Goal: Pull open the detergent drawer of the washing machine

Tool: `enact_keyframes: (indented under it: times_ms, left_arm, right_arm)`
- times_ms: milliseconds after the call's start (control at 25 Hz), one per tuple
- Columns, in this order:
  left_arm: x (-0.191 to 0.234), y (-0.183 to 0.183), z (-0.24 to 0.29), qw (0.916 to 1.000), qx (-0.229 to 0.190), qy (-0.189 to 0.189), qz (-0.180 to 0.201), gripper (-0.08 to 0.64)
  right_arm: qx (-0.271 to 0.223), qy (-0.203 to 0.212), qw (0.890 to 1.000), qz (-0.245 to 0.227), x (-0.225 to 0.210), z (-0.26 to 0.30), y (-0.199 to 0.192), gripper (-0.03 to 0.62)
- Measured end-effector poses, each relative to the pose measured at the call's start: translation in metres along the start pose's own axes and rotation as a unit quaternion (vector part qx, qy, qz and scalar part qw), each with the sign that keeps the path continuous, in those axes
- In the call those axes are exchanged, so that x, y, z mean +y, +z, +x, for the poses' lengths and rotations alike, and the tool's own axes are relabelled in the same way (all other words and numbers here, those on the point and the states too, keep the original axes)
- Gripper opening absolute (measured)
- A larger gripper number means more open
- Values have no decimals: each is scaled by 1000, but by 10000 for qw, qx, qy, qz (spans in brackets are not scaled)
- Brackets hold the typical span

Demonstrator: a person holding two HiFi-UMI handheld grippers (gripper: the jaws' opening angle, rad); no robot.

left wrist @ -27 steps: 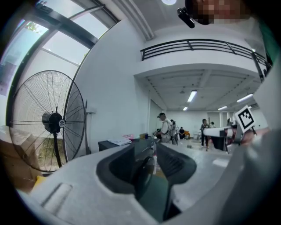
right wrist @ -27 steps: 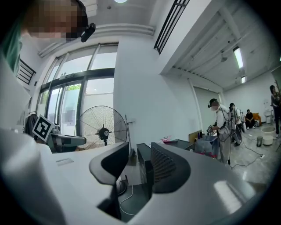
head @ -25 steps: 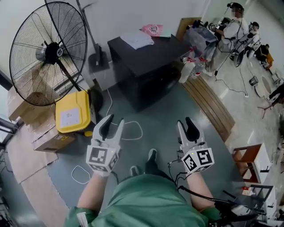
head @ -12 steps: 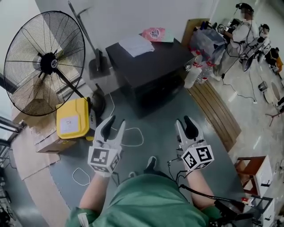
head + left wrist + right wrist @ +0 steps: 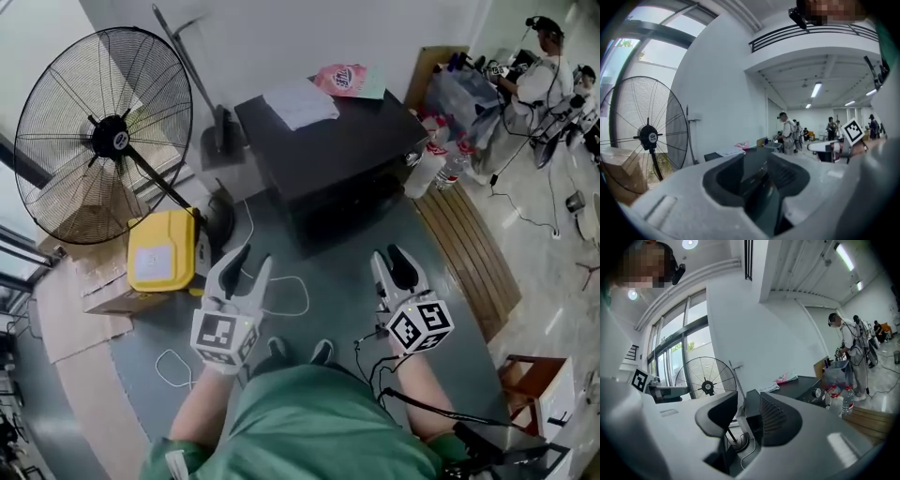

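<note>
The washing machine (image 5: 328, 155) is a black box against the white wall, with papers and a pink bag on its top. I cannot make out its detergent drawer in any view. Both grippers are held out over the grey floor, well short of the machine. My left gripper (image 5: 249, 262) is open with nothing between its fingers, and it points at the machine (image 5: 757, 157). My right gripper (image 5: 391, 262) is also open and empty. In the right gripper view the machine's front (image 5: 806, 383) shows past the right gripper (image 5: 745, 420), with a round knob on it.
A large floor fan (image 5: 103, 141) stands at the left, with a yellow box (image 5: 161, 251) and cardboard boxes (image 5: 103, 286) below it. A white cable (image 5: 281, 291) loops on the floor ahead. Bottles (image 5: 441, 159) and a wooden bench (image 5: 469, 253) are right of the machine. People (image 5: 544, 66) stand far right.
Both grippers have moved forward together toward the machine, which now sits nearer and lower in the head view. Their jaws stay as they were.
</note>
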State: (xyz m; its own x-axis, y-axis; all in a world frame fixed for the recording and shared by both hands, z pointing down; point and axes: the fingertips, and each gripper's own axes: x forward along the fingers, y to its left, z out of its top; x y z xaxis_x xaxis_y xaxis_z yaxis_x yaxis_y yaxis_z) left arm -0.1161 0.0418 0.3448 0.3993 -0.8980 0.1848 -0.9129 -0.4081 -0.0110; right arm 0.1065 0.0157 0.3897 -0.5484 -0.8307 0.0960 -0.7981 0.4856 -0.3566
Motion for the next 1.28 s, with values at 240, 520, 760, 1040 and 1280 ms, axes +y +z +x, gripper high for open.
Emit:
enact_keyframes:
  times_ms: [240,520,760,1040,1280]
  left_arm:
    - [16,0,28,9999,41,-93,21,156]
    - [56,-7,76,9987,81,-507,-20,156]
    - [84,-4,110,9948,20,-904,468,156]
    - [122,-13,144,9907,106,-1305,383,156]
    - [134,-26,162,9882,265,-1470,339,156]
  right_arm:
    - [92,-42,9999,-24,-8,26,-5,140]
    - [218,-344,9990,-197,-12,74,-12,140]
    - [289,-718,9965,-305,-22,109,-14,140]
    - [507,-862,9944,-338,-23,150,-27,140]
    - [795,-572,9952,55,-32,172,-51,141]
